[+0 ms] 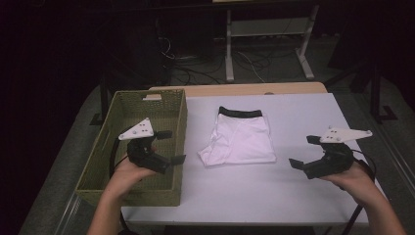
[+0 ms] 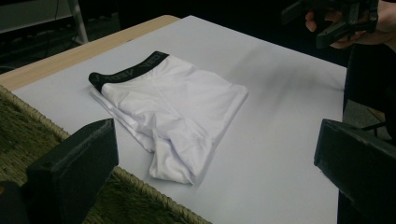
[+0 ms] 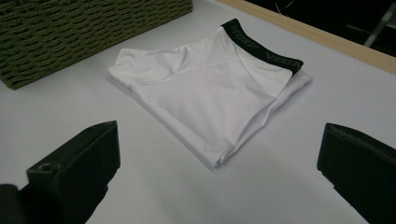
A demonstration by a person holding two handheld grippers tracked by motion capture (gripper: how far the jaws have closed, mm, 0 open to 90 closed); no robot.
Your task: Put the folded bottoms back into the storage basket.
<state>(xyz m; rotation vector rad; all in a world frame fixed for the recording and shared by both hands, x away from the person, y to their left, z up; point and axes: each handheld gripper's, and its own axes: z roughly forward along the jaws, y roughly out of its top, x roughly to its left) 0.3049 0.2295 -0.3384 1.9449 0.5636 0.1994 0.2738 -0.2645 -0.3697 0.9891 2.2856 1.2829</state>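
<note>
Both grippers, left (image 1: 166, 147) at 9 o'clock over the basket (image 1: 180, 122) and right (image 1: 306, 152) at 3, flank the folded shorts (image 1: 242, 137), jaws wide apart and empty, probably lining up a grab.

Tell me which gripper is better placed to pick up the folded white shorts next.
Probably the left gripper: it hangs open over the basket rim, nearer the folded white shorts. The right gripper, also open, sits farther off, though both face them unobstructed.
</note>
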